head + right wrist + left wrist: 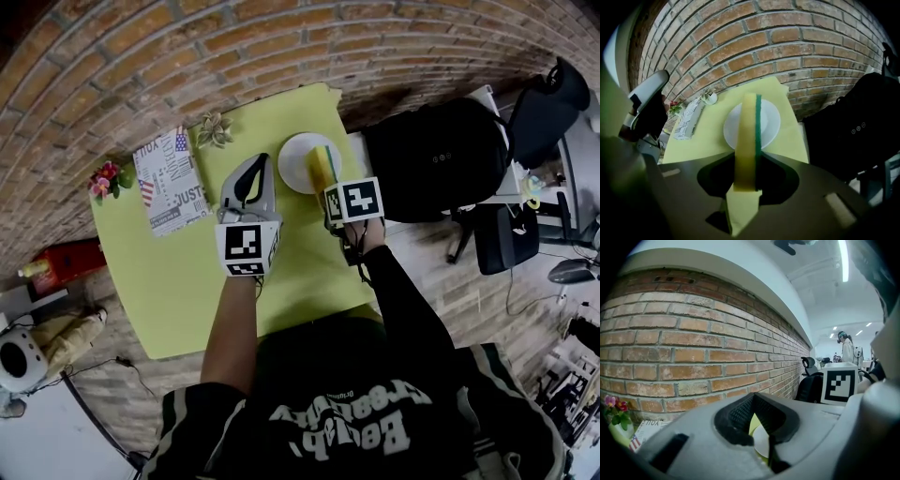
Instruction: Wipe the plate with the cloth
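A white plate (296, 157) sits on the green table (187, 272) near its far edge. My right gripper (326, 178) is shut on a yellow sponge (323, 165) with a green scouring side, held on edge over the plate's right part. In the right gripper view the sponge (747, 136) stands upright between the jaws of that gripper (748, 157), with the plate (772, 123) beyond it. My left gripper (250, 180) hovers just left of the plate, shut on nothing. Through the left gripper (753, 405) a sliver of plate (762, 442) shows.
A printed booklet (169, 180) lies at the table's back left, with a small flower ornament (215, 129) and a flower pot (105, 178) near it. A black backpack (436, 157) and office chair (525, 112) stand right of the table. A brick wall (281, 47) runs behind.
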Available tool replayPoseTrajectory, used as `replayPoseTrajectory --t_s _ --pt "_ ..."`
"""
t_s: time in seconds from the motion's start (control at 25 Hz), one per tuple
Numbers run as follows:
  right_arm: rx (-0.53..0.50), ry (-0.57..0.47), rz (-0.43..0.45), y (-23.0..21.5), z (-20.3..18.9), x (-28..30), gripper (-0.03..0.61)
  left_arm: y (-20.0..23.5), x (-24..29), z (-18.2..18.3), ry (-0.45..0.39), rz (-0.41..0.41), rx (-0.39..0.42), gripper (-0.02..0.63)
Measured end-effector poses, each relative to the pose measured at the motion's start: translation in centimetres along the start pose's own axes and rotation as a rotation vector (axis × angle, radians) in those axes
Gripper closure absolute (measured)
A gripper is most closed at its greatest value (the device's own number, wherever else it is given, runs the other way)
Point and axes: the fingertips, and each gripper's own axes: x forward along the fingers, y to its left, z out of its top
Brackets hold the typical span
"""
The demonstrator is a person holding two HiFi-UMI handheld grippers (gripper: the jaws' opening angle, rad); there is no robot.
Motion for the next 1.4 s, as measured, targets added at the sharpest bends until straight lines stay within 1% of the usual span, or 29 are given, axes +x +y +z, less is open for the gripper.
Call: replayPoseTrajectory --t_s 0.36,0.52,0.6,0.8,0.92,1.0,1.2,1.4 --pt "0.062 -0.033 -0.066 -4.5 0.4 -1.3 0.445 -1.0 0.3 0.4 -0.004 -0.006 0.003 0.611" --pt "0.029 -0.038 -0.11 -5.3 0.5 -1.6 0.445 -0.7 -0.1 0.2 0.002 0.001 0.001 0.611" --pt "0.005 -0.047 -0.093 -4.3 0.7 -1.7 0.445 -0.5 -0.4 0.2 0.001 0.005 -0.001 0.611" --pt "-0.082 -0.063 0.003 0.9 1.6 -1.0 0.445 0.0 -1.1 0.3 -0.004 0.012 0.003 0.611" --pt "-0.145 -0.046 0.024 3.3 2.1 0.2 0.444 0.3 -1.6 0.5 -0.007 0.017 0.009 0.611" --pt "-0.168 -0.032 0.037 4.5 2.5 1.1 0.444 0.5 -2.0 0.7 -0.009 0.023 0.017 0.611" --pt "-0.166 -0.005 0.066 5.9 2.9 2.6 0.443 0.9 -2.6 0.6 -0.001 0.028 0.023 0.611" --pt "-0.15 0.001 0.056 4.8 3.0 2.3 0.443 0.8 -2.5 0.3 0.006 0.032 0.018 0.611"
